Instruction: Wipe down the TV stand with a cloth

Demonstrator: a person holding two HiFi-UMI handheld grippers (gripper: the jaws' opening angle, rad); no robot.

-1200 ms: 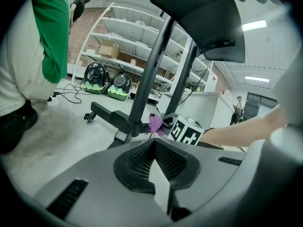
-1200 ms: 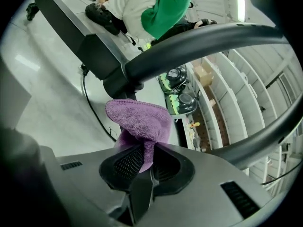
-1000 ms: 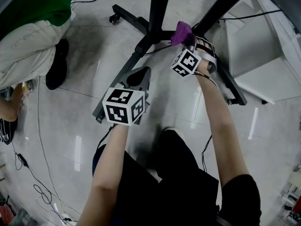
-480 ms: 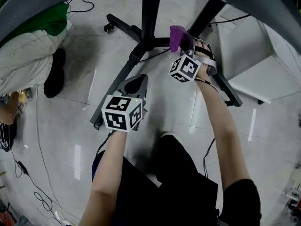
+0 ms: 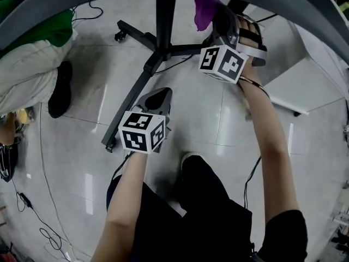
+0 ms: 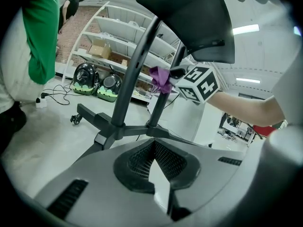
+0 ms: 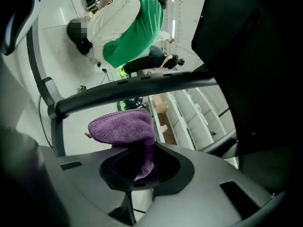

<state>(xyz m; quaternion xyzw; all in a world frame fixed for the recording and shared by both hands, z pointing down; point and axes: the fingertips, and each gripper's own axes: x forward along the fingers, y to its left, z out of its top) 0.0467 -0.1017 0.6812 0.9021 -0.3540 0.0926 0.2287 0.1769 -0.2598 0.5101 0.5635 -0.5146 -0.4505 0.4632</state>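
The right claw [image 7: 141,151] is clamped on a crumpled purple knitted cloth [image 7: 122,126]. The cloth bulges out past its jaws, close under a bar of the black metal TV stand [image 7: 142,86]. The left claw [image 6: 154,144] is closed on nothing, near the stand's base.

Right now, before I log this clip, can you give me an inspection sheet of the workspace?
Surface: glossy tiled floor, with light reflections.
Job's things: black TV stand; purple cloth held up beside its pole, contact unclear.
Clutter: boxes on shelving.
Grippers: right gripper shut on the cloth; left gripper shut, nothing in it, held low.
Cables: thin cable trailing across the floor at left.
Surroundings: person in green and white at left; white cabinet at right.
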